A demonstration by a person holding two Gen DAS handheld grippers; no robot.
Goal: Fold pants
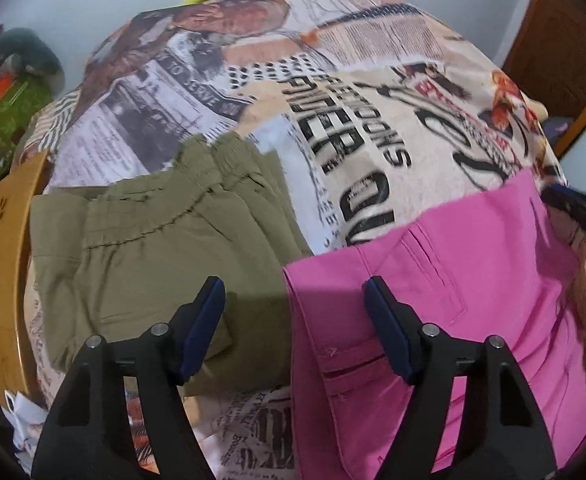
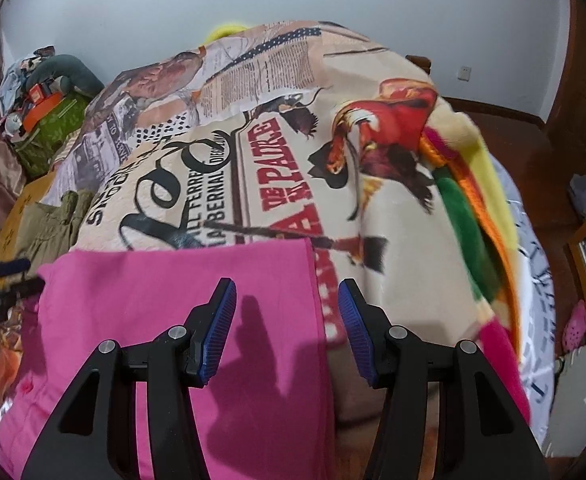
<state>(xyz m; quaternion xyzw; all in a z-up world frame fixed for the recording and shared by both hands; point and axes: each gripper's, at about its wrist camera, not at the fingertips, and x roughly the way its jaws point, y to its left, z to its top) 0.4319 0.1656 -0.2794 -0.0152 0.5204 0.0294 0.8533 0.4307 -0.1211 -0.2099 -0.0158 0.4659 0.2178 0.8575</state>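
Pink pants [image 1: 445, 280] lie flat on the printed bedspread [image 1: 345, 128], filling the 4 to 6 o'clock part of the left wrist view; pocket seams and a belt-loop area show near the left gripper [image 1: 295, 332]; the same pants [image 2: 173, 320] fill 6 to 9 o'clock in the right wrist view, their straight edge running down from about 12 o'clock of the right gripper [image 2: 287, 332]. Left gripper: jaws spread wide, nothing between the pads; it hangs over the gap where the pink edge meets the olive pants [image 1: 153, 248]; left pad over olive cloth, right pad over pink cloth; contact with either cannot be told. Olive pants lie folded at 8 to 10 o'clock in the left view, elastic waistband toward 12 o'clock, just beside the pink pants; in the right view only a strip of them [image 2: 53, 224] shows at 9 o'clock. Right gripper: jaws partly apart, empty; left pad above pink cloth, right pad above the bedspread [image 2: 373, 200], so the pants' edge runs between them; shadows of both fingers fall on the cloth. A striped fleece blanket [image 2: 473, 220] lies at 3 o'clock in the right view; a wooden bed frame [image 1: 1, 260] sits at 9 o'clock in the left view; a pile of clutter [image 2: 45, 112] rests at 10 o'clock against the wall.
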